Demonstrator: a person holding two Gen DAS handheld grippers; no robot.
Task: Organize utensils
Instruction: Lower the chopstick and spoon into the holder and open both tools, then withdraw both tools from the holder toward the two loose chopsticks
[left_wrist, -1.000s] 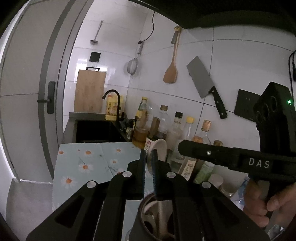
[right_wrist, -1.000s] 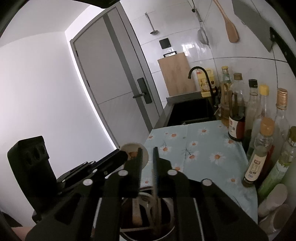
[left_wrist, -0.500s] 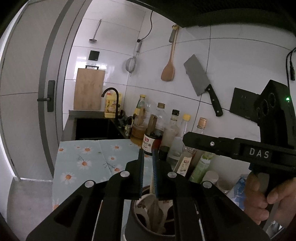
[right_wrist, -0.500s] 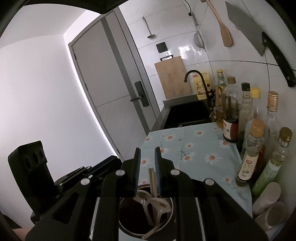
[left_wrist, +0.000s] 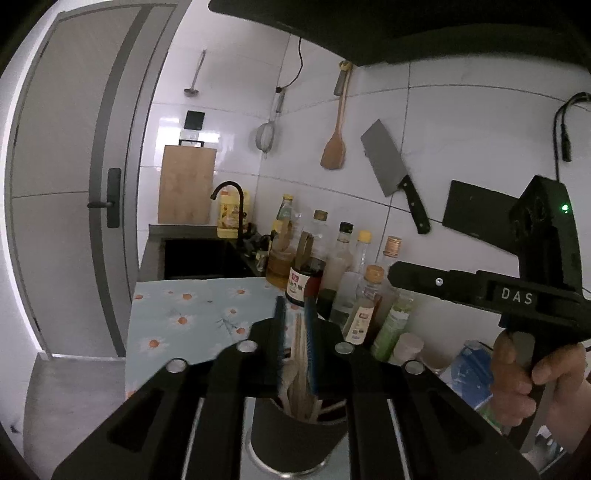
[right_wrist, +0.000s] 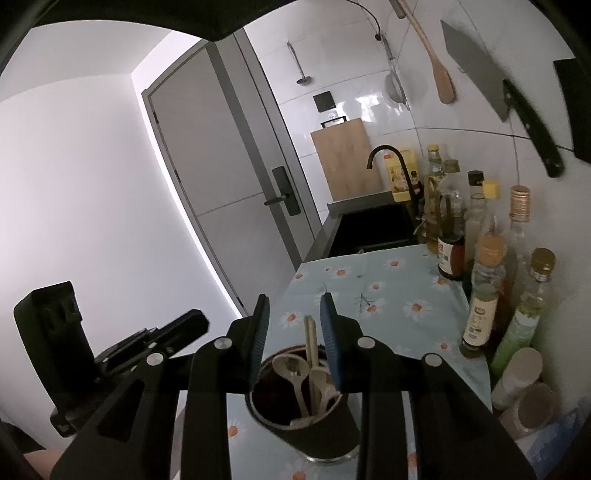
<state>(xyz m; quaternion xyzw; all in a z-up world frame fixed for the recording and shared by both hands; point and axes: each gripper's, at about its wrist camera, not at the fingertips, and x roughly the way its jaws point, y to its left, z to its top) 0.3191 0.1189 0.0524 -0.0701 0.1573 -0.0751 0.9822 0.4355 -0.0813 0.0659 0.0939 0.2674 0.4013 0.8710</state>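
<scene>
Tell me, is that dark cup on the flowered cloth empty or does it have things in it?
Not empty. The dark cup stands upright on the flowered cloth, holding pale spoons and chopsticks that stick up past its rim.

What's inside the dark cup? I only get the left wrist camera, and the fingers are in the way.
Observer: The right wrist camera looks in: pale spoons and chopsticks stand in the cup.
Child: Is the other gripper holding any?
Observer: No. The right gripper has its fingers opening; the chopsticks show in the gap, but the pads touch nothing.
Child: What's the cup standing on?
Observer: The daisy cloth; flowers show right beside its base.
</scene>
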